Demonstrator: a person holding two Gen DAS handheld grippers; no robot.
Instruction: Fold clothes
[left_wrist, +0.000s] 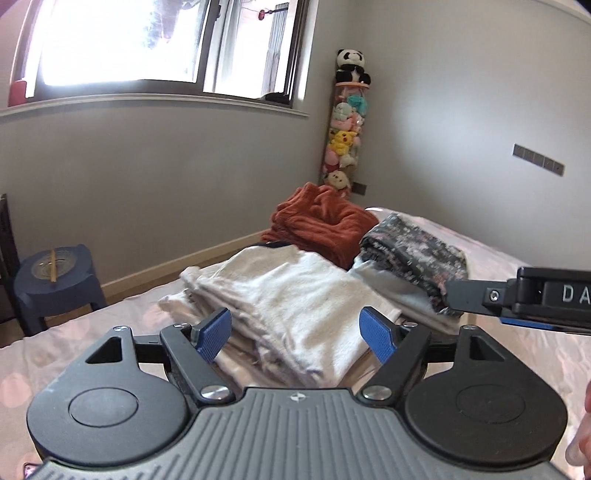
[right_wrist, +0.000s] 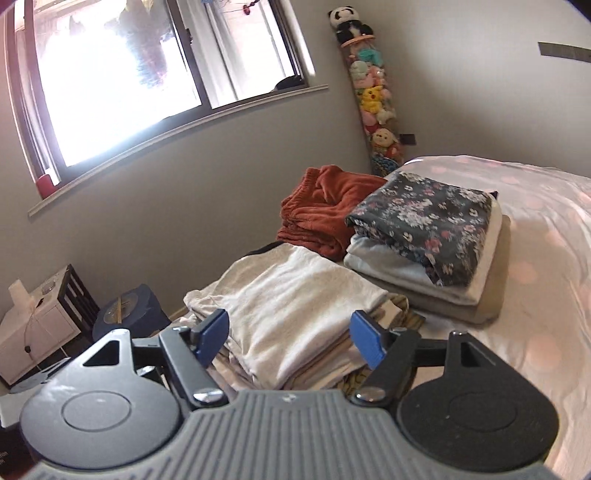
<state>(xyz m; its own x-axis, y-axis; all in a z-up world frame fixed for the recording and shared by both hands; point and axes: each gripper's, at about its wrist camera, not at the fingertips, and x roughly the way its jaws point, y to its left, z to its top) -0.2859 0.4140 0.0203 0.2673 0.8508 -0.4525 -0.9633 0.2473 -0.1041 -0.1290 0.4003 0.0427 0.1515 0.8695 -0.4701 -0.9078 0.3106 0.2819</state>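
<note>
- Two tongs show: the left gripper (left_wrist: 295, 334) and the right gripper (right_wrist: 288, 338), each with two blue ribbed pads; both stand wide apart with nothing clamped between them.
- No earlier picture is given, so only this spread stance can be told.
- Seen through both gaps lies one folded white fleecy garment (left_wrist: 291, 299), the top of a near stack on the pink dotted bedsheet (left_wrist: 110, 325); the pads are raised clear of it, not touching.
- In the left wrist view, the right gripper's black arm enters from the right edge.
- Farther right sits a second stack, topped by one dark floral folded cloth (right_wrist: 424, 225) over pale layers.
- Far behind, one crumpled rust-orange plush garment (right_wrist: 325, 210) lies near the grey wall.
- One tall clear tube of soft toys (right_wrist: 373, 99) stands in the corner, a panda on top.
</note>
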